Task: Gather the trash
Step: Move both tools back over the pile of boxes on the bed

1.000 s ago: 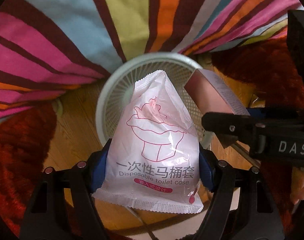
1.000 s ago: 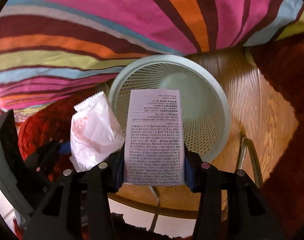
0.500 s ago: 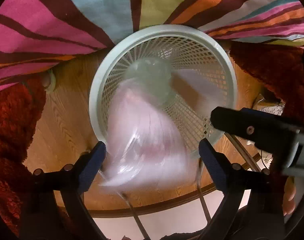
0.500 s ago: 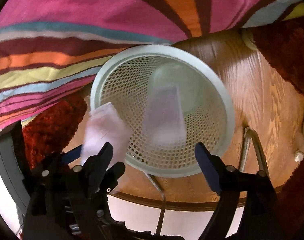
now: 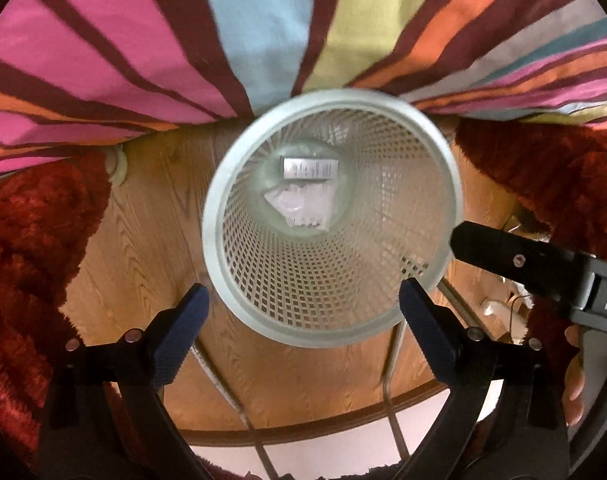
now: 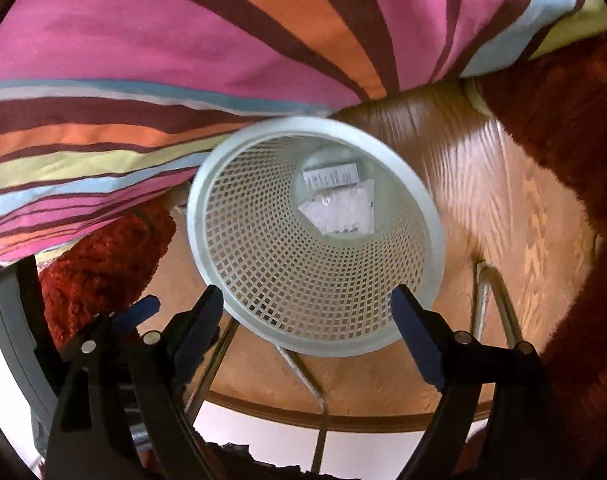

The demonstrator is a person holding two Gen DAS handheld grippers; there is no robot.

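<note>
Wood floor [image 5: 115, 248], red rug [image 5: 27, 240], striped bedding [image 5: 103, 60] around white mesh bin [image 5: 327, 320]; box [image 5: 310, 169], packet [image 5: 303, 208] lay inside. Left gripper [image 5: 303, 320], right gripper [image 6: 307, 320] above bin, jaws opening, empty.

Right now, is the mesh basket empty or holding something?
Holding something: the white mesh basket has a printed box and a plastic packet lying on its bottom.

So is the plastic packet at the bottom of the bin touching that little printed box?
Touching. In the right wrist view the packet meets the box's lower edge with no gap on the basket floor; the left wrist view agrees.
</note>
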